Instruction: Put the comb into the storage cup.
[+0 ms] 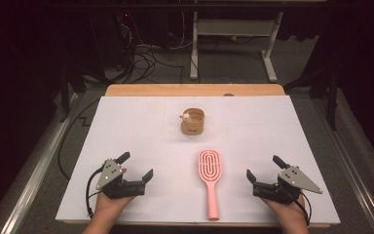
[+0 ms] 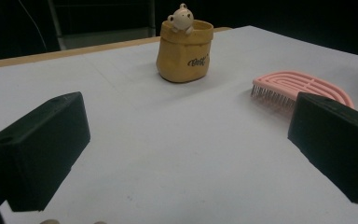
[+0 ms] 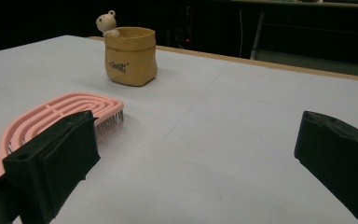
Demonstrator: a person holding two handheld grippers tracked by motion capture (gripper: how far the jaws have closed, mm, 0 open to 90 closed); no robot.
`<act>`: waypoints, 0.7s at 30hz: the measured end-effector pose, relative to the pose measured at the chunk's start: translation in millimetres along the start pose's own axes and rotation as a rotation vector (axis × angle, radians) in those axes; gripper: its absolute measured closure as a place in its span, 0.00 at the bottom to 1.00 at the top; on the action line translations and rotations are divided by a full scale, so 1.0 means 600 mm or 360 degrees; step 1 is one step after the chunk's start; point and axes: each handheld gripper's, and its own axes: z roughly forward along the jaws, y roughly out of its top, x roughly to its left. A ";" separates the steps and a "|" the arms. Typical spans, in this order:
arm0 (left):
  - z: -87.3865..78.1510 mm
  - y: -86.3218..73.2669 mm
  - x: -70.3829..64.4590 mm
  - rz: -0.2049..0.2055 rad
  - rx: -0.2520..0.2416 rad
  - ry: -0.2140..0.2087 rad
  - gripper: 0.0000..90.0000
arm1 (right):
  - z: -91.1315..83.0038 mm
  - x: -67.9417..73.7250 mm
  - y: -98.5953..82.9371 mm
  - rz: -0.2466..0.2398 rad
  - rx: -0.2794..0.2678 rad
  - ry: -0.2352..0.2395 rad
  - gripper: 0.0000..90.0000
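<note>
Pretty tidy setup here: a pink plastic vented hairbrush lies bristles-down on the white table cover, handle pointing back toward the person and the oval head pointing away toward a small tan sack-shaped pot with a little bear figure on its rim. That pot stands upright a bit beyond the brush head, apart from it, so my guess is the brush is meant to end up in or at the pot, and nothing has been picked up yet. The left gripper rests low on the table well left of the brush, jaws spread wide with nothing between them. The right gripper sits on the other side, nearer the brush handle, jaws also spread and empty. In the right gripper view the brush head peeks out just behind one jaw, which makes sense since that hand is angled inward toward it. Both hands flanking the brush like this looks like a ready pose; the right one seems better placed to go for the handle, since it's closer.
</note>
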 end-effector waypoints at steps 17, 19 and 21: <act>-0.004 0.000 0.003 -0.0005 0.0004 0.0012 0.00 | 0.000 -0.001 0.001 -0.0003 0.0008 -0.0008 0.00; -0.005 0.000 0.004 -0.0011 -0.0001 0.0010 0.00 | -0.001 0.000 0.001 -0.0012 0.0006 -0.0009 0.00; -0.005 0.000 0.004 -0.0006 0.0001 0.0011 0.00 | -0.001 0.001 0.001 -0.0012 0.0009 -0.0005 0.00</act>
